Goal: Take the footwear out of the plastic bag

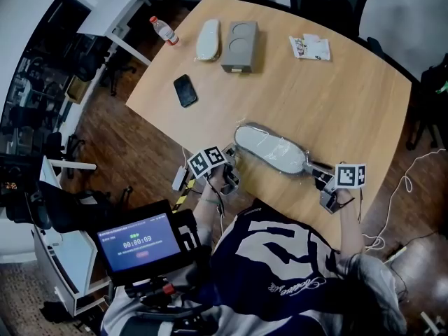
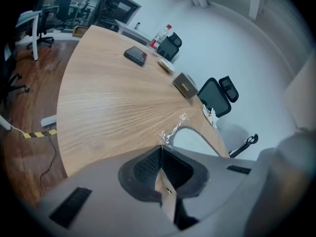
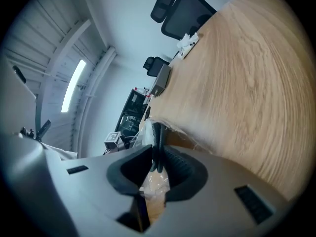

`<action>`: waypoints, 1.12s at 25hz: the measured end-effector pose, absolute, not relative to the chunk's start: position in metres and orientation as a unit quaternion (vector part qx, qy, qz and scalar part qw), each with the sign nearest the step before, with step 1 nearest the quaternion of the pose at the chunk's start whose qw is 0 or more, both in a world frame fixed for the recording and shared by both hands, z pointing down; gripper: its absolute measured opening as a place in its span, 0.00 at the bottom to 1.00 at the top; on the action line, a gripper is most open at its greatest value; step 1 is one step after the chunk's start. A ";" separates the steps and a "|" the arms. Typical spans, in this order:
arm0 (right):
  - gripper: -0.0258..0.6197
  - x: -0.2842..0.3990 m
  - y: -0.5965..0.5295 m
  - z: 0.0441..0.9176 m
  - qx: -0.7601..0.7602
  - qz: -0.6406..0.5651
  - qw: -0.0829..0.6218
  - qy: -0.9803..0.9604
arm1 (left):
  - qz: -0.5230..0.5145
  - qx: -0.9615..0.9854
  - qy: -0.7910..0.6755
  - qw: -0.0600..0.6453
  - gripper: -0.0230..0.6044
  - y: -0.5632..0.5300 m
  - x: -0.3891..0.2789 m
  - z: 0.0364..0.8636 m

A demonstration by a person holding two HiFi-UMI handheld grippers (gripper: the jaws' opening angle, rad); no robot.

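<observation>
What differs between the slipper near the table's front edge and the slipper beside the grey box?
The near slipper is wrapped in a clear plastic bag; the far slipper is bare. The near slipper is held by the left gripper and right gripper; the far slipper lies untouched. The near slipper looks grey with a dark rim; the far slipper is whitish. Both lie flat on the table.

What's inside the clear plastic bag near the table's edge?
A pale grey slipper with a dark rim lies inside the plastic bag. Anything beneath it is covered, so I cannot tell.
</observation>
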State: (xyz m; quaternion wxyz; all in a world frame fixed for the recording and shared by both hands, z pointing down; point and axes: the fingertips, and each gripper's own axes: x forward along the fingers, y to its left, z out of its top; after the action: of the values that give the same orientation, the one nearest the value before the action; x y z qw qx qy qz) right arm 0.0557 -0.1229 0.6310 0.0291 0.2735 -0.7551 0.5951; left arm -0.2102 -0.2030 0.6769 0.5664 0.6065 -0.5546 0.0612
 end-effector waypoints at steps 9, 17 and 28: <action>0.14 0.082 -0.112 0.609 0.302 0.574 0.019 -0.761 | 0.021 0.562 -0.604 0.565 0.04 -0.212 -0.250 0.676; 0.14 0.111 -0.092 0.603 0.343 0.572 -0.005 -0.745 | -0.018 0.528 -0.636 0.562 0.04 -0.216 -0.286 0.674; 0.14 0.152 -0.063 0.594 0.394 0.538 0.008 -0.745 | 0.149 0.582 -0.683 0.416 0.04 -0.215 -0.291 0.648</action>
State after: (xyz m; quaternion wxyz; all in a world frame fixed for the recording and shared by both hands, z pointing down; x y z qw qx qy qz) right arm 0.1520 -0.0626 0.5941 0.0082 0.3944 -0.7452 0.5376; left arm -0.2914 -0.2154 0.6476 0.4161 0.5817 -0.6828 0.1494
